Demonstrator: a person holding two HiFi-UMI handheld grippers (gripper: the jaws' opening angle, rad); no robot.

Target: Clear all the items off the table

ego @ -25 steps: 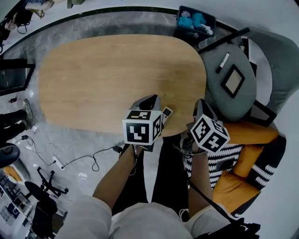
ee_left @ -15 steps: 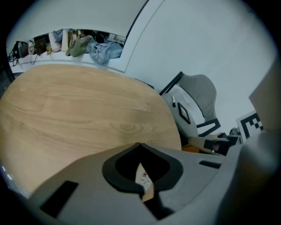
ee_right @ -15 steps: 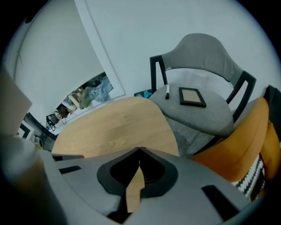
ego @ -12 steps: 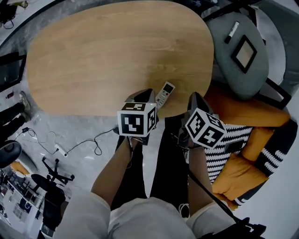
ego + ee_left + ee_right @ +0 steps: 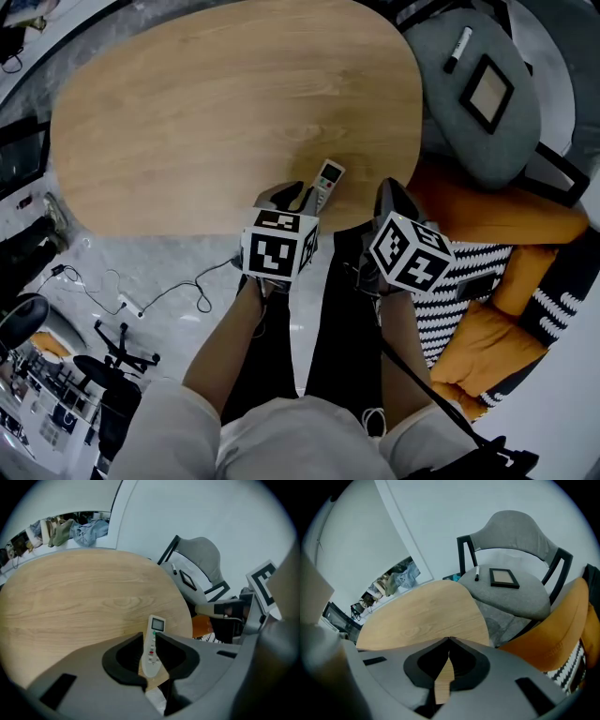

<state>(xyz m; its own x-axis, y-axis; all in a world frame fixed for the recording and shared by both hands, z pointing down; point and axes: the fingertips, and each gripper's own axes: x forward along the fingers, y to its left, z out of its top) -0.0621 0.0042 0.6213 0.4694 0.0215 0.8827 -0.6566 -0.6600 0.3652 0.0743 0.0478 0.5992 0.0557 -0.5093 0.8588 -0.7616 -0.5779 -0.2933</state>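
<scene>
Looking down from the person's head onto an oval wooden table (image 5: 206, 112). On the grey floor to the left of the table, a thin cable (image 5: 169, 298) is trailing.

The tabletop is lying almost bare. The one thing showing on it, a slim white remote (image 5: 327, 180), is resting flat close to the table's near edge, with its small screen end pointing away from the person.

The left gripper (image 5: 298, 195) is tilting steeply down over that same near edge, just beside the remote's button end. Its jaws have just been opening and are standing a little apart. The remote's lower half is showing in the gap between them, and the pads do not appear to be pressing on it. The narrow spread seems to be meant for straddling the remote across its slim width.

Further right along the table's near edge, the right gripper (image 5: 389, 192) is hanging with its jaws pressed together on nothing, apparently waiting while the other gripper is working.

To the right of the table, a grey chair (image 5: 459, 127) is carrying a marker (image 5: 457, 50) and a small picture frame (image 5: 487, 94) on its seat. It is probably serving as the drop-off spot for cleared items. Just below it, an orange cushion (image 5: 497, 223) is lying.
</scene>
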